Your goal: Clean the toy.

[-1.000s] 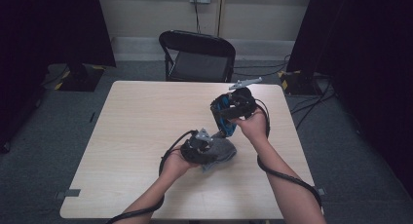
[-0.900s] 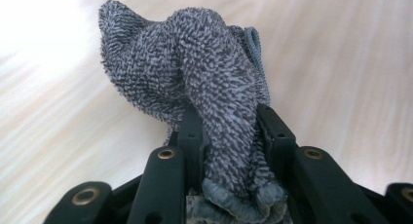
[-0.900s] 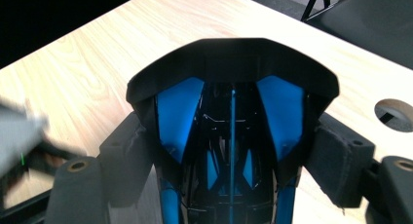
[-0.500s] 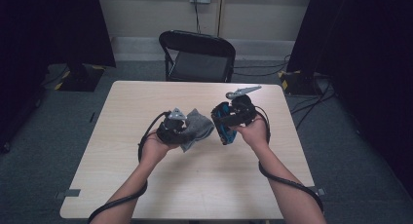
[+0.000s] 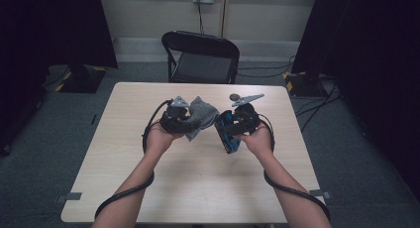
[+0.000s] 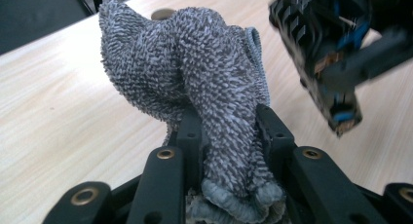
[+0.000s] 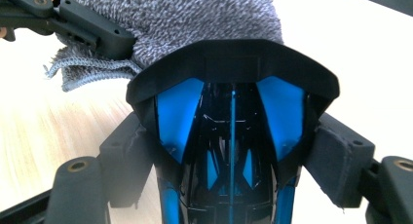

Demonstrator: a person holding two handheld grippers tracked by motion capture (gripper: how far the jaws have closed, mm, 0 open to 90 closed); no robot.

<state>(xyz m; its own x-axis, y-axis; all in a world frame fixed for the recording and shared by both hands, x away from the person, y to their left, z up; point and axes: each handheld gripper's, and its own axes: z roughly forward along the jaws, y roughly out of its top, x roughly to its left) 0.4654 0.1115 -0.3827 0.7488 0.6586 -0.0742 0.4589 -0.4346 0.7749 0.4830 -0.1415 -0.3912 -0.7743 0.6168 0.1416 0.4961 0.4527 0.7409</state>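
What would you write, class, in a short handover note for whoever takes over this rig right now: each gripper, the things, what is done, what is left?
Left gripper: shut on the grey terry cloth, bunched between its jaws and held above the table.
Right gripper: shut on the black and blue glossy object, also in the air.
Positions: cloth and object face each other over the table's middle; whether they touch cannot be told.
Done: both things picked up.
Left: probably wiping the object with the cloth, then setting both down.

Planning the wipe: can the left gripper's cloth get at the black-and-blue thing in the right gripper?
Probably yes: the cloth in the left gripper hangs just beside the black-and-blue thing, nothing between.
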